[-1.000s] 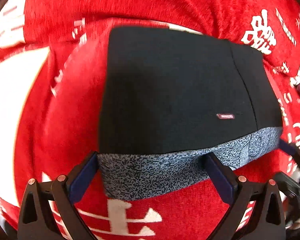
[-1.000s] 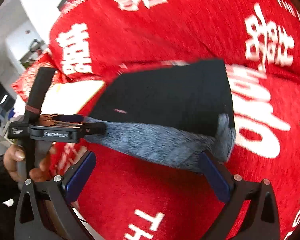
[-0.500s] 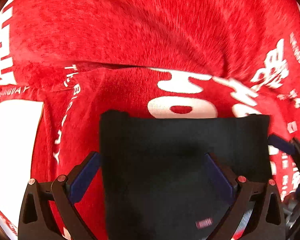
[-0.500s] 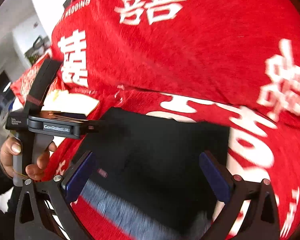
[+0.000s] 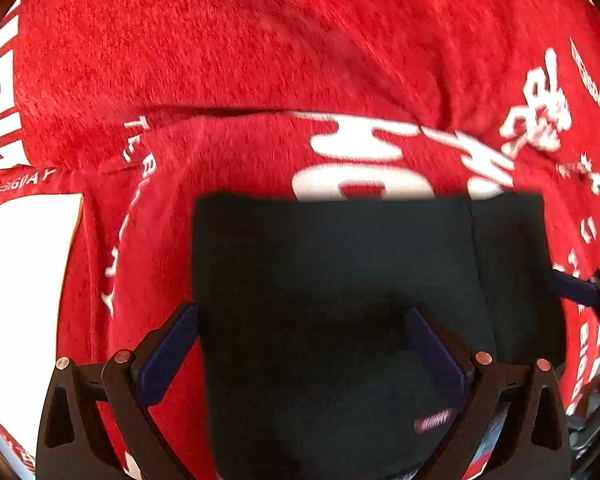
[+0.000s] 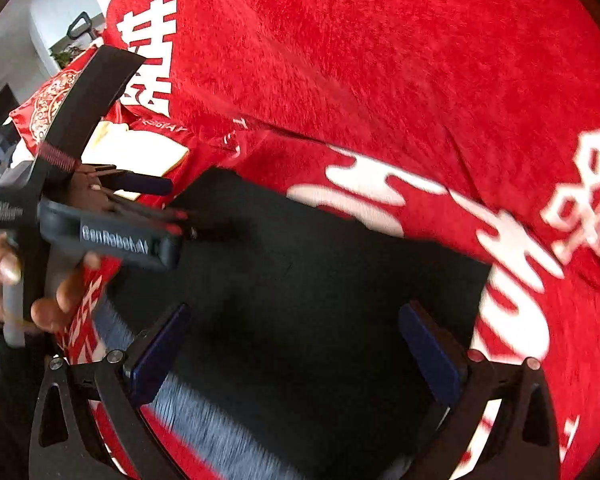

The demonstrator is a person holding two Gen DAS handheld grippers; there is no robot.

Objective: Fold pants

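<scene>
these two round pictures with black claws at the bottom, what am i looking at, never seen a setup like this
There is no robot here. A person holds a two-finger gripper in each hand, and each gripper carries a wide-angle camera looking forward along its fingers, hence the round, bent pictures.

One picture is from the left gripper, the other from the right gripper. In the right one you also see the left tool from the side, with the person's left hand on its handle.

On the surface lies a red blanket with white lettering. On it sit folded black pants with a speckled grey waistband. Both grippers are open above the pants, and neither holds anything.
</scene>
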